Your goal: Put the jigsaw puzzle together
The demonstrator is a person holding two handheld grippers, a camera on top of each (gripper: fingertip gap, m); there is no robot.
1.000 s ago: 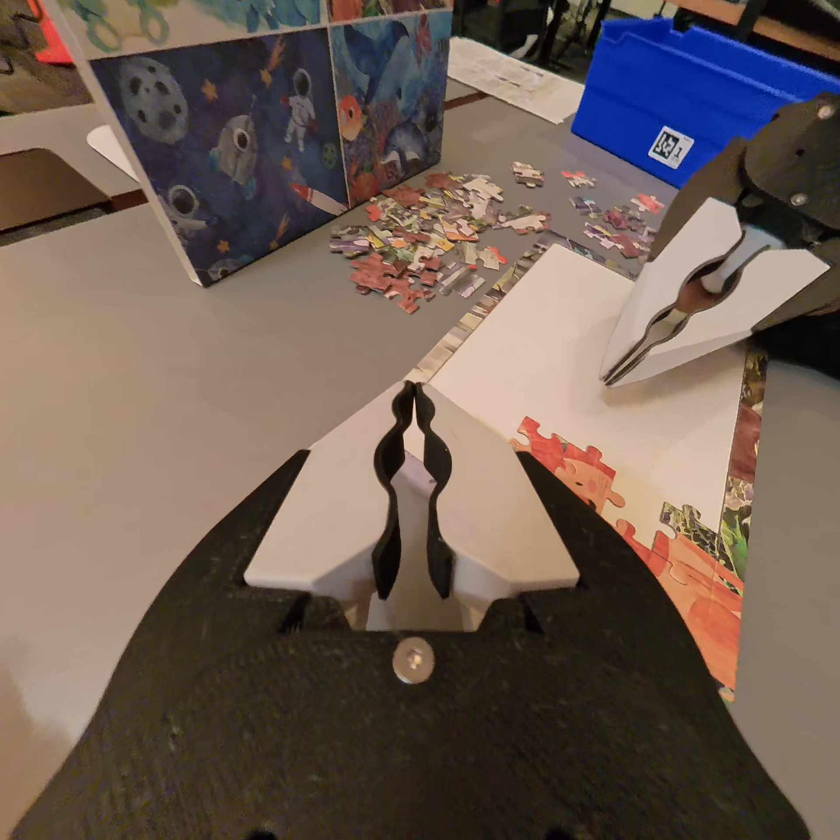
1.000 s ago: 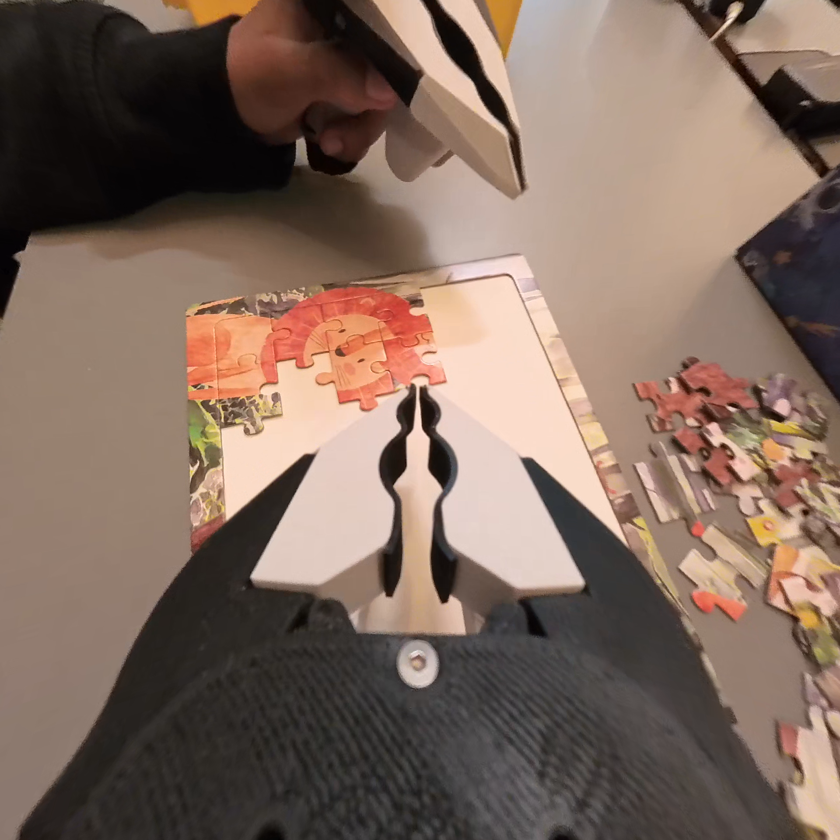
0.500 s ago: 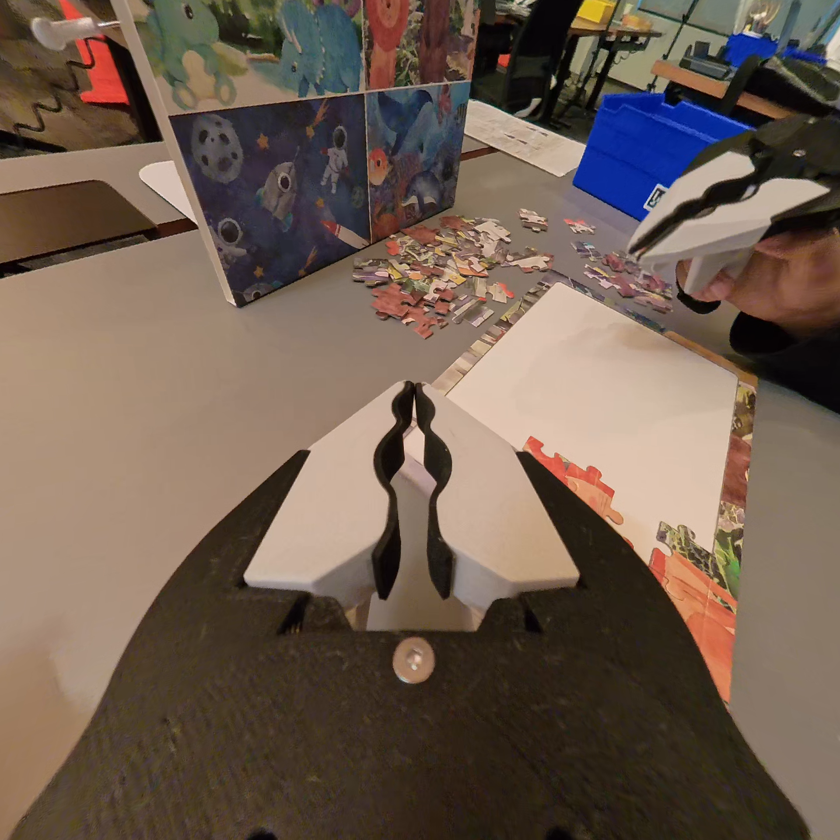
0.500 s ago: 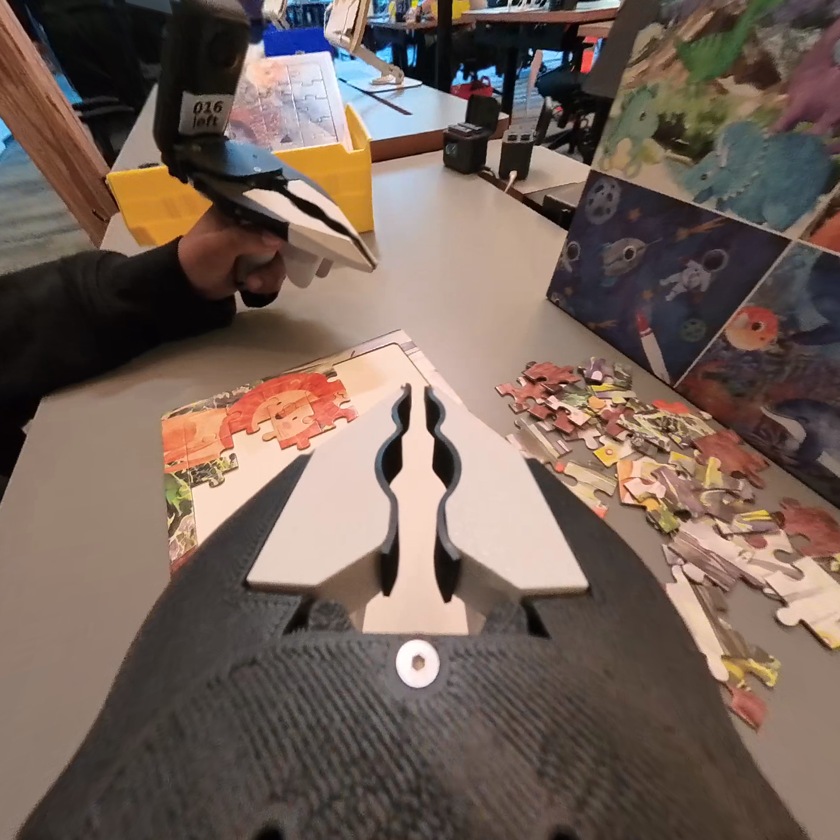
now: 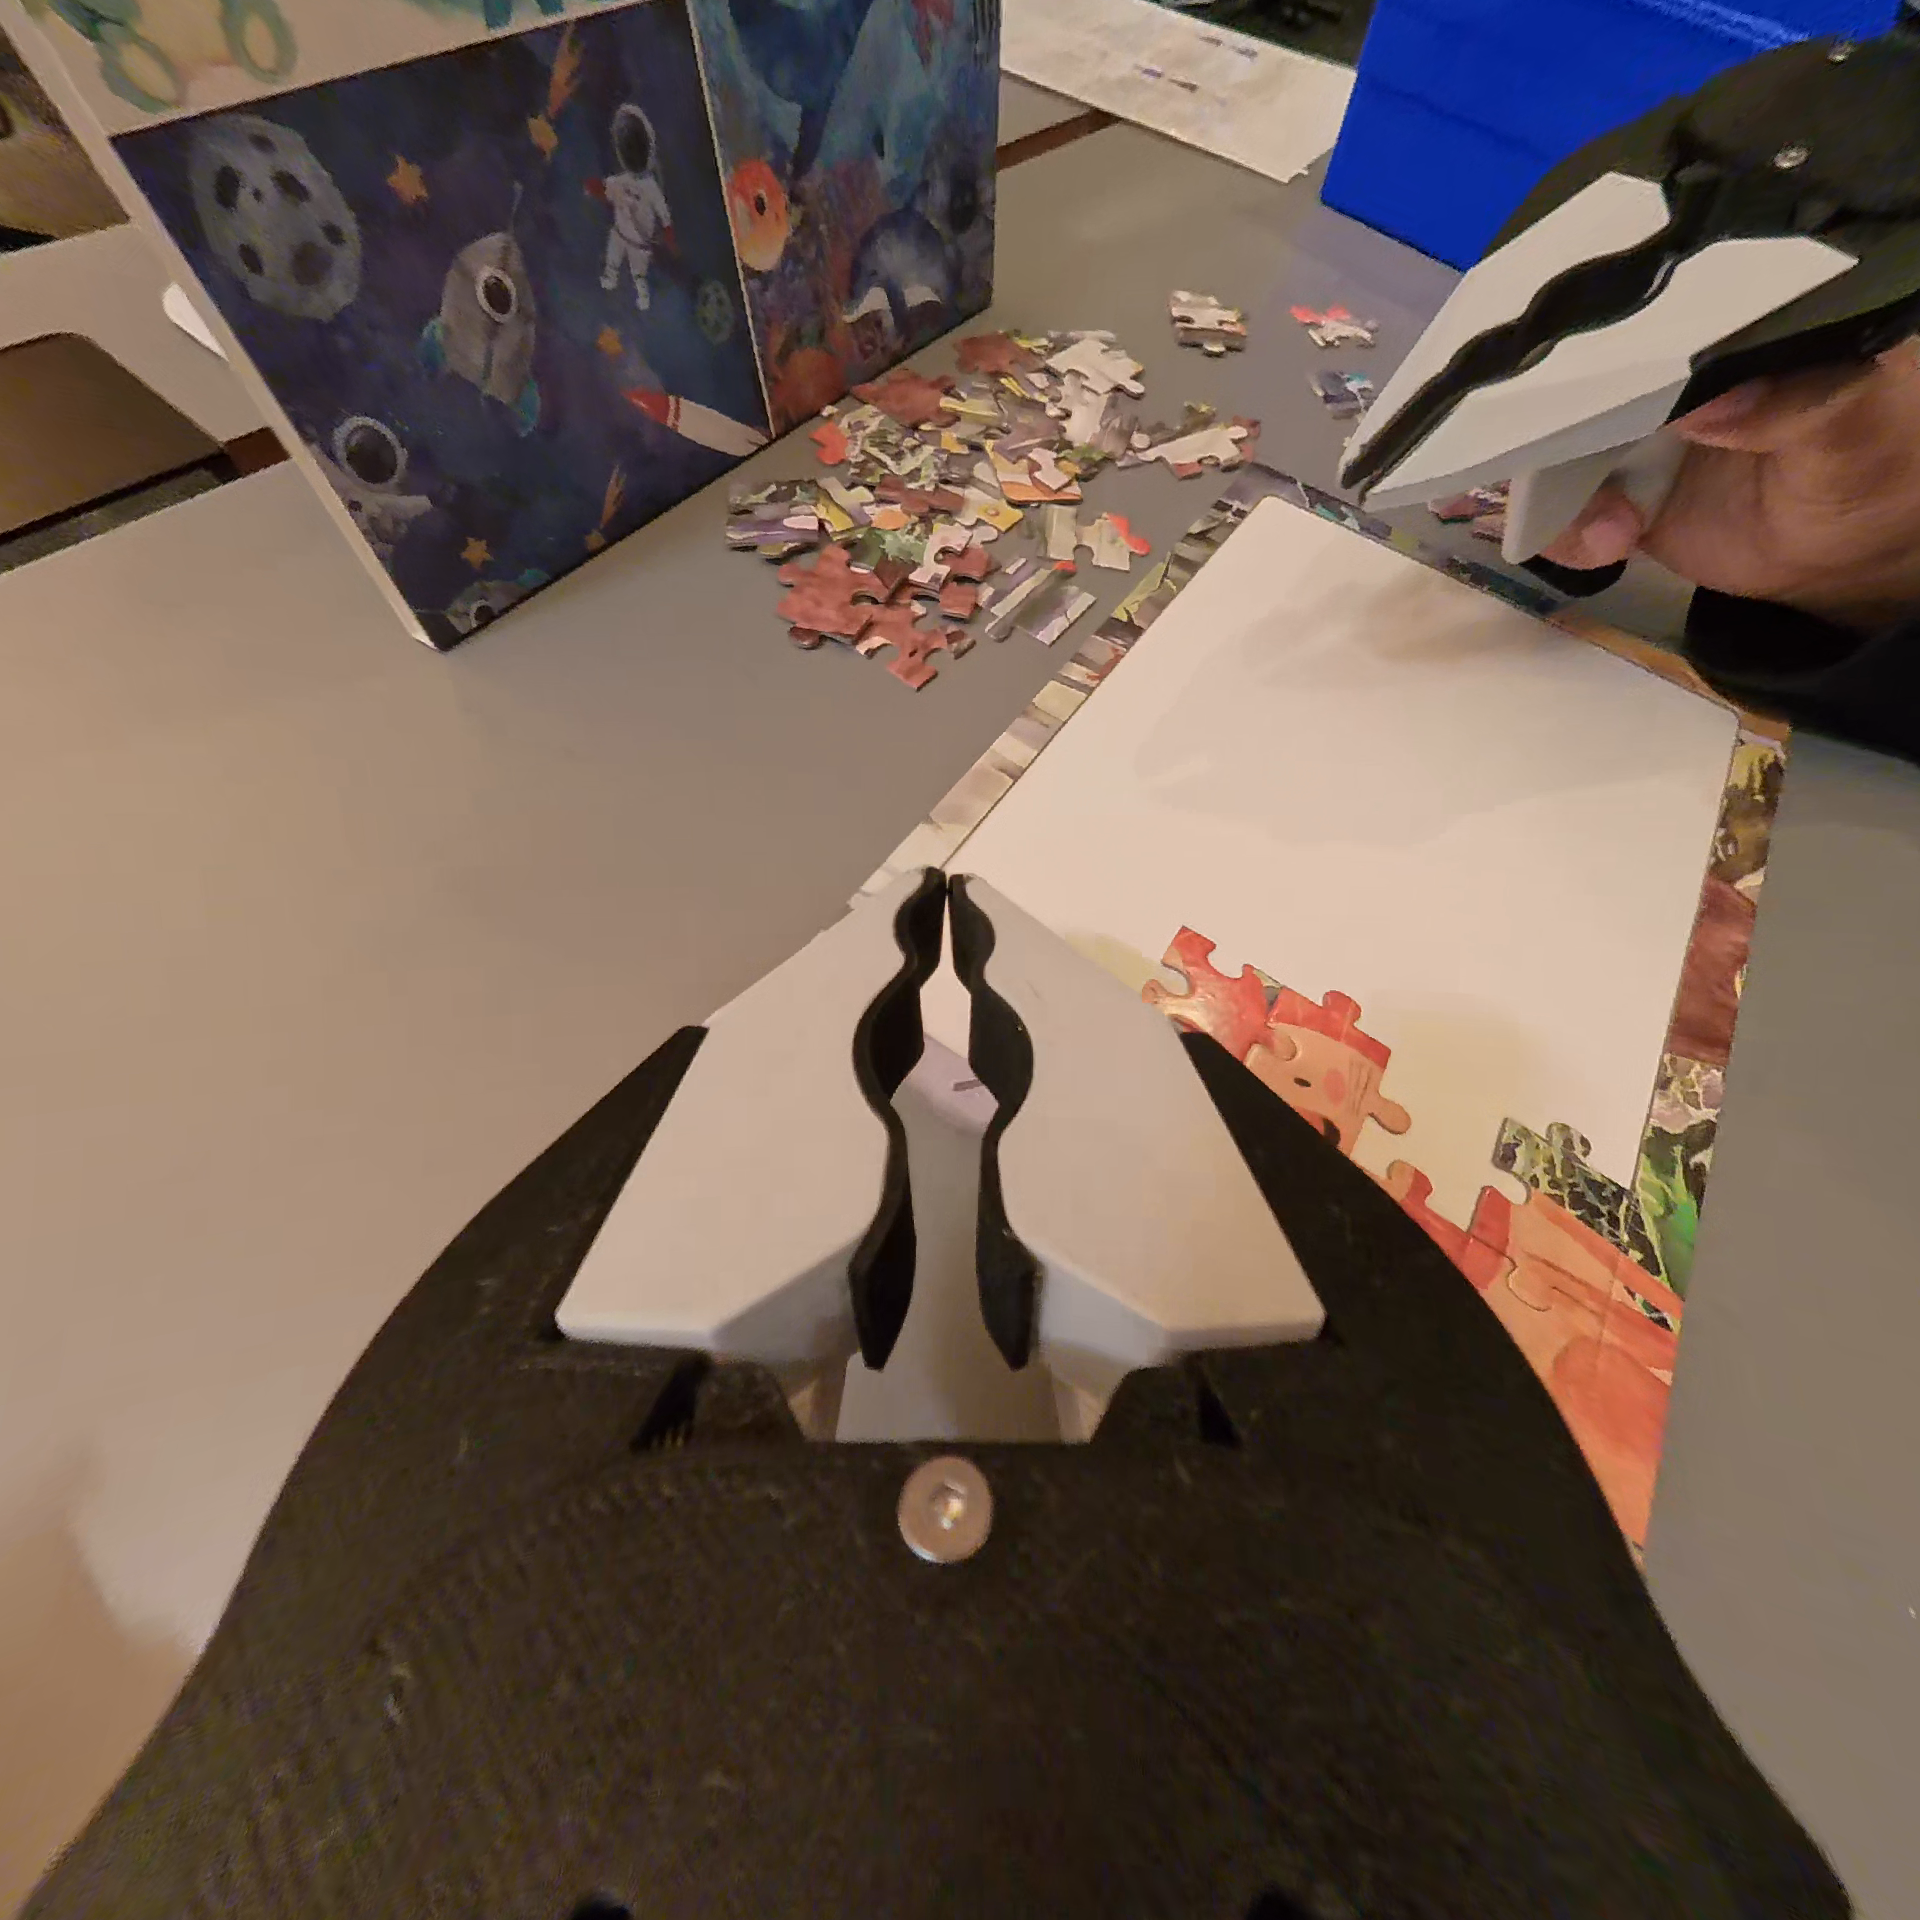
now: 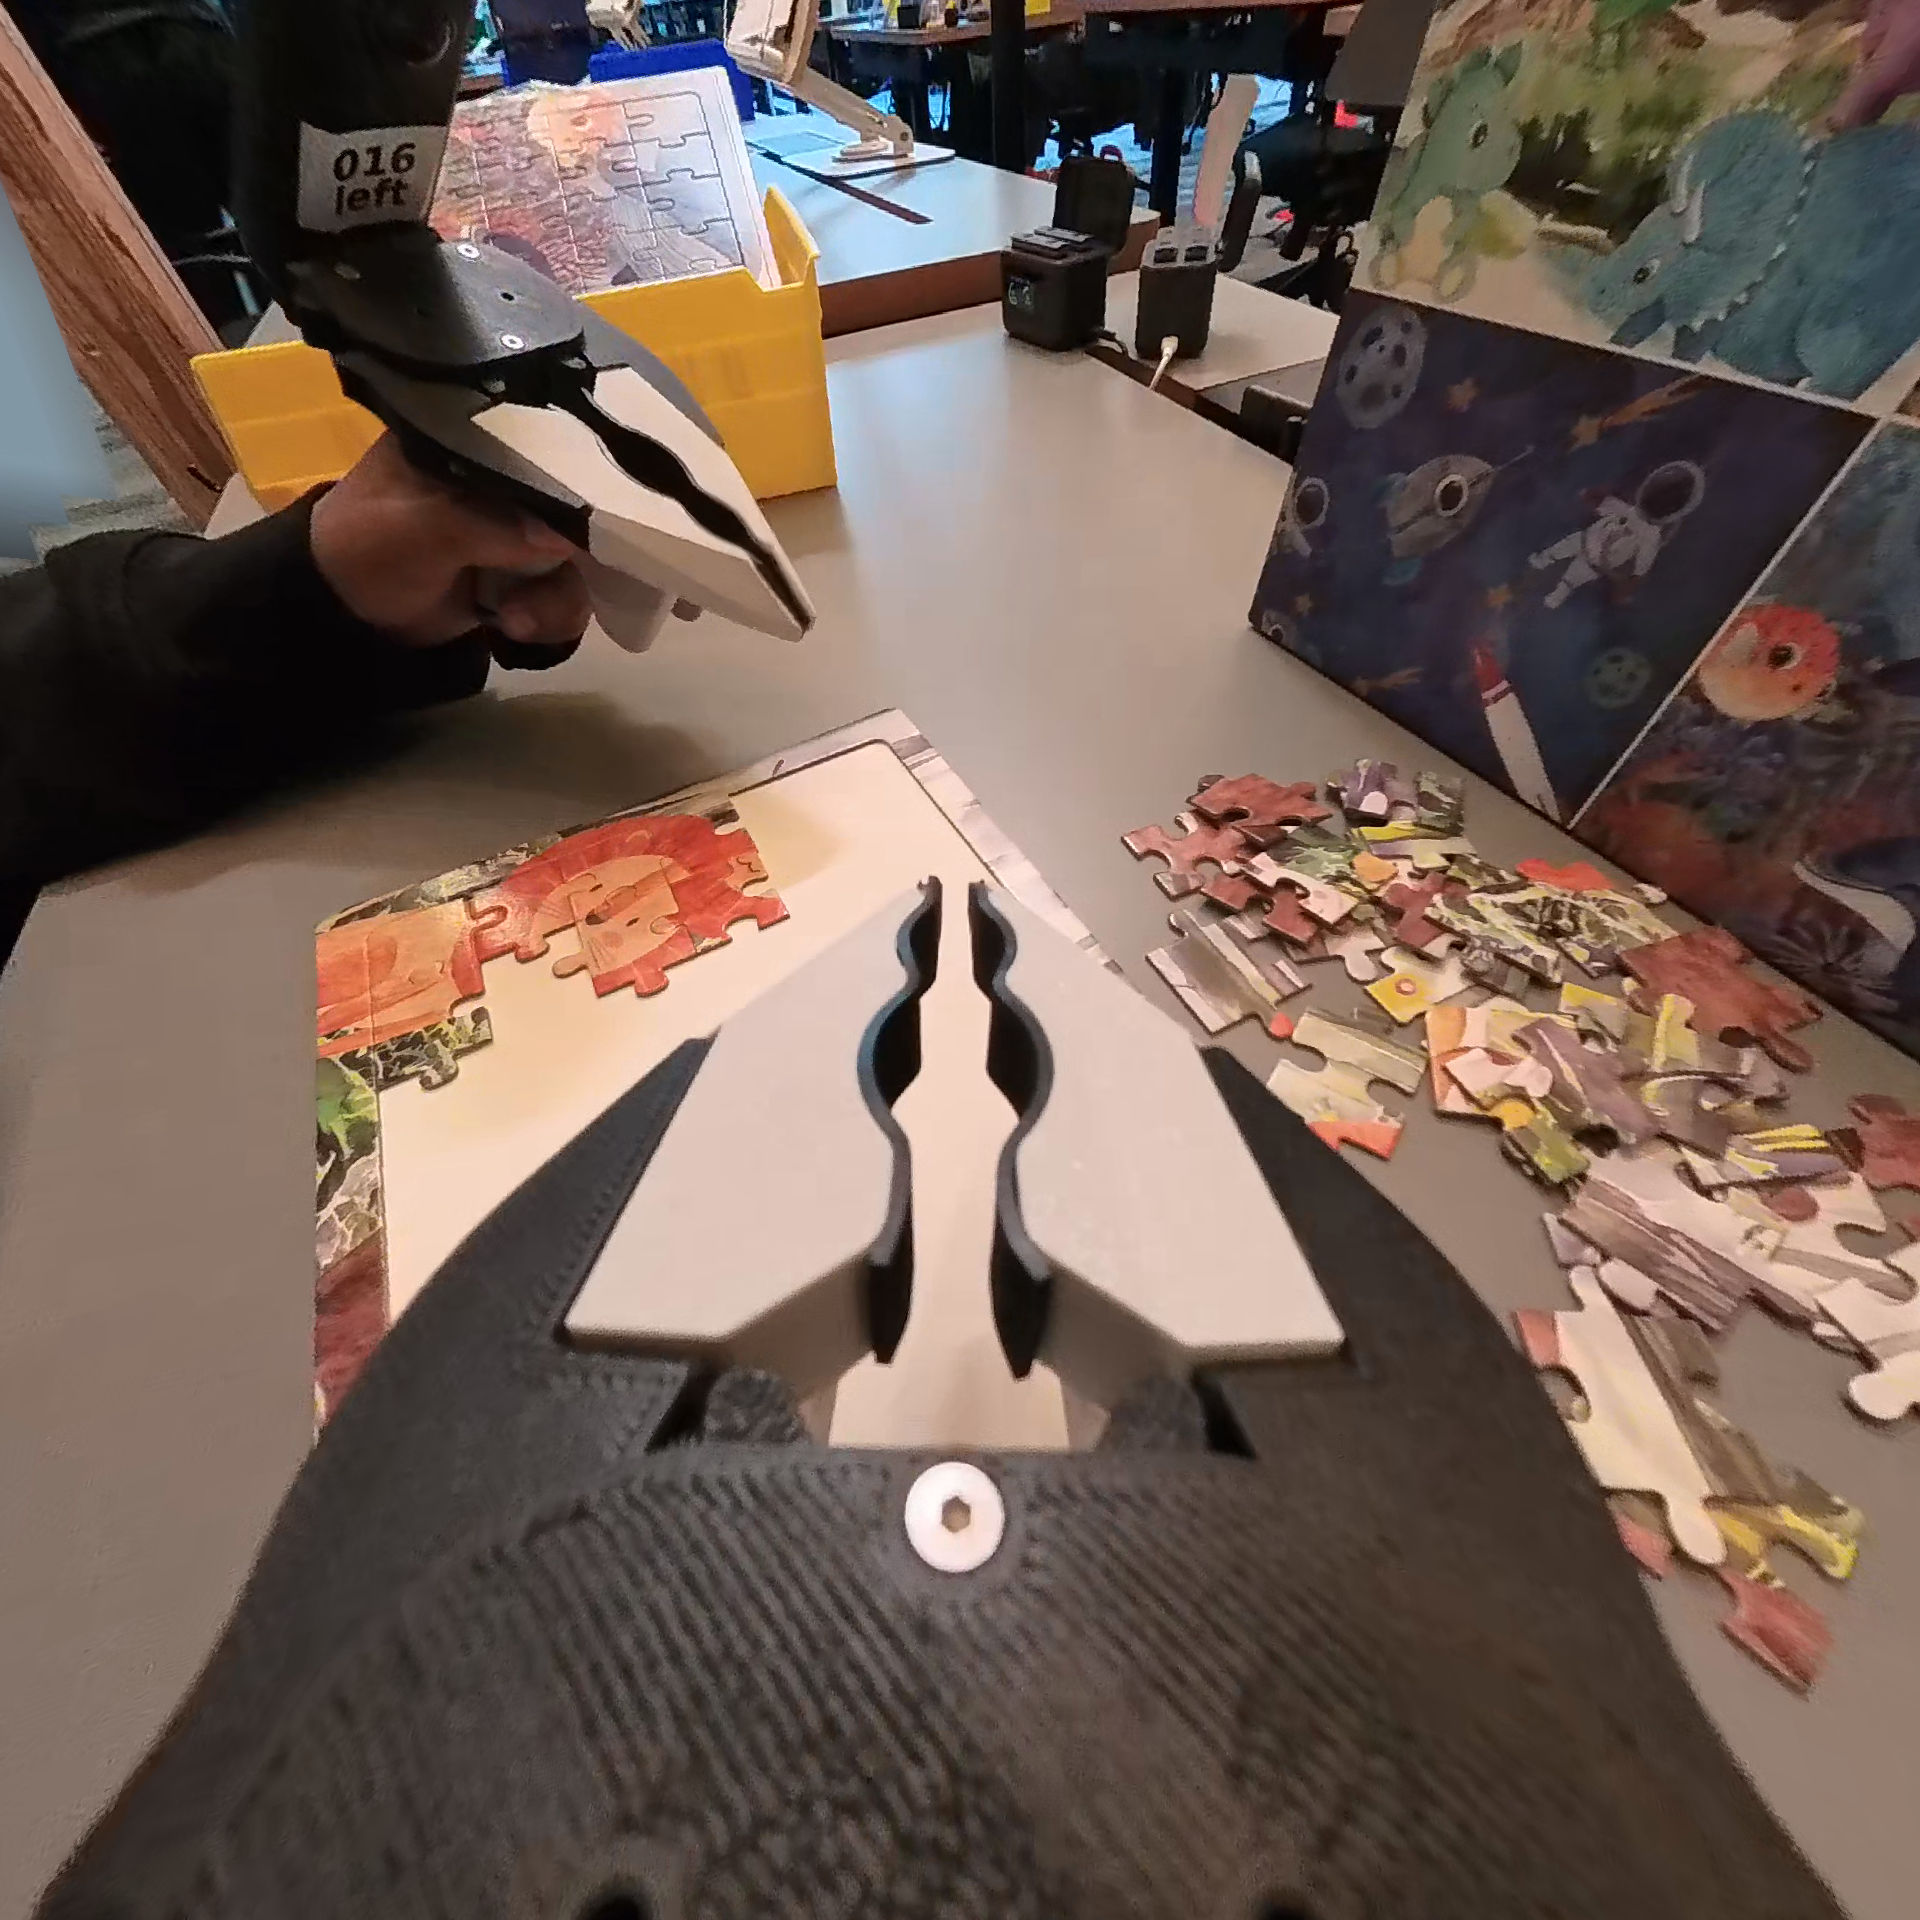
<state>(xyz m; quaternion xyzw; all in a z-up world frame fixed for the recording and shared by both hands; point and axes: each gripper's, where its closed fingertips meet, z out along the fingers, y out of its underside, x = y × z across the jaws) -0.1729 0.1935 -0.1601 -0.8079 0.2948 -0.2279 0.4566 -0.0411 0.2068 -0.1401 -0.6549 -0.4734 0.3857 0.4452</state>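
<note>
The puzzle board (image 5: 1351, 779) lies flat on the grey table, its white inside mostly bare. An orange lion patch (image 5: 1283, 1055) is joined at its near corner and also shows in the right wrist view (image 6: 623, 894). Loose pieces (image 5: 966, 499) lie in a pile beyond the board and show in the right wrist view (image 6: 1507, 987). My left gripper (image 5: 938, 883) is shut and empty above the board's near left corner. My right gripper (image 6: 954, 894) is empty above the board (image 6: 831, 821), its tips a slit apart. In the left wrist view it (image 5: 1351, 473) hovers over the far edge.
A picture box (image 5: 468, 312) stands upright behind the pile. A blue bin (image 5: 1558, 104) sits at the far right. In the right wrist view a yellow bin (image 6: 520, 395) holding another puzzle stands past my left gripper (image 6: 800, 623). Black devices (image 6: 1060, 281) sit farther back. The left gripper's tips are roughly 15 cm from the right gripper's.
My right gripper has lifted off the board's white middle and now hovers higher, nearer the loose pieces. My left gripper stays over the board's corner. Both stay empty.
</note>
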